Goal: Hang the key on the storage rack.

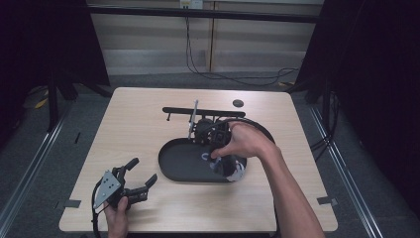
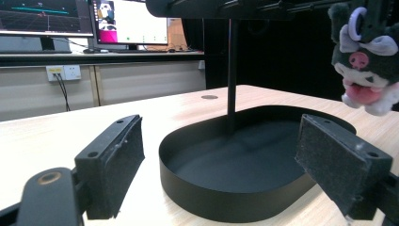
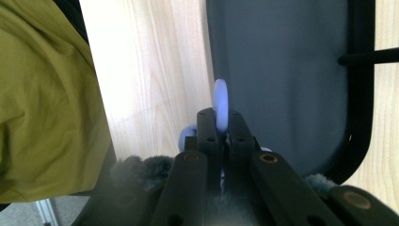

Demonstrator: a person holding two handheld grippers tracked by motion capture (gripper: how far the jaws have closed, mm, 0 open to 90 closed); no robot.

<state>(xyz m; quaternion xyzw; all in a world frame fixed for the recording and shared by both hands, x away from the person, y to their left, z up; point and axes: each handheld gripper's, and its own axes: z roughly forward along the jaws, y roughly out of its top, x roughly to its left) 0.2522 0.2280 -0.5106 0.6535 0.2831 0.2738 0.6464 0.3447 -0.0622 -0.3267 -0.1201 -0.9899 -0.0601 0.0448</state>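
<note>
A dark plush toy (image 1: 233, 169) with a pink snout hangs above the right end of the black oval tray (image 1: 168, 168). My right gripper (image 1: 212, 152) is shut on the toy's lavender ring (image 3: 220, 101), and the right gripper view looks down past it (image 3: 225, 123) at the tray floor (image 3: 282, 70). Grey fur shows below the jaws. A black stand rises from the tray's far side, and its crossbar (image 1: 203, 111) runs left to right. My left gripper (image 1: 143, 171) rests open on the table at the front left. Its view (image 2: 228, 160) faces the tray wall (image 2: 226, 207), the stand's post (image 2: 231, 70) and the toy (image 2: 364, 61).
A small black disc (image 1: 238, 103) lies on the table behind the stand. Olive cloth (image 3: 47, 94) shows left of the table edge in the right gripper view. Monitors (image 2: 47, 19) stand on a bench beyond the table. Bare wood spreads left of the tray.
</note>
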